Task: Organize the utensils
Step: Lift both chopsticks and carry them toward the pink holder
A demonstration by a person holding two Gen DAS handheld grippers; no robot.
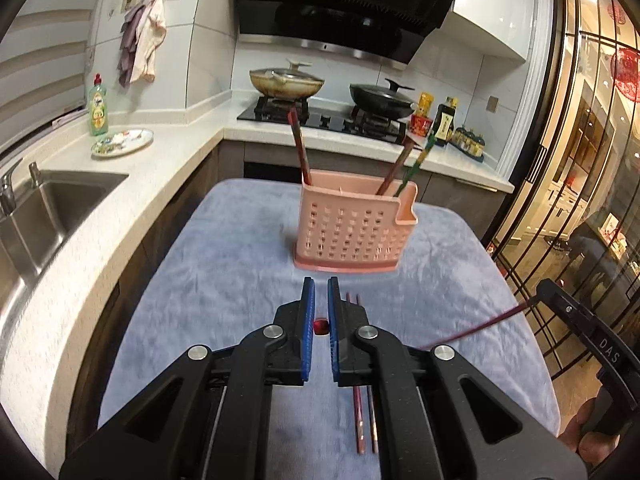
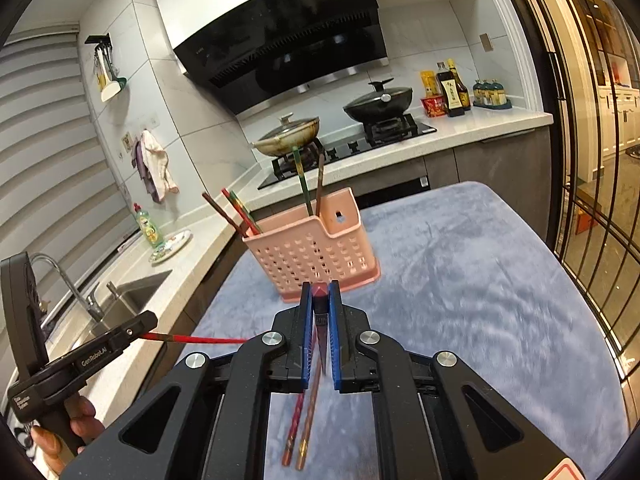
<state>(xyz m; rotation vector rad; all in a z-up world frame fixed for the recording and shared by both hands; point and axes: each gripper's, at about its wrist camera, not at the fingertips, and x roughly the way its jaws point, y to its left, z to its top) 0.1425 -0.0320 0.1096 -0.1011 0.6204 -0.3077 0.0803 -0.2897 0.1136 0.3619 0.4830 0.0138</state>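
Pink perforated plastic — the basket (image 1: pixel 352 224) stands on our fuzzy grey-blue cloth (image 1: pixel 224 264), chopsticks leaning inside. Our left gripper (image 1: pixel 321 320) clamps a slim red chopstick (image 2: pixel 192 338); our right gripper (image 2: pixel 320 320) pinches a dark, tapered one (image 2: pixel 320 312). Two more (image 1: pixel 366 424) lie flat below.

A steel sink (image 1: pixel 60 204) sits in the pale surface (image 1: pixel 176 148), with a green dish-soap bottle (image 1: pixel 97 108) beside a patterned plate (image 1: pixel 122 142). On the hob stand 2 lidded pans: a tan wok (image 1: pixel 286 82) and a black pan (image 1: pixel 382 98). Sauce bottles (image 2: pixel 452 88) stand near the black range hood (image 1: pixel 344 4).
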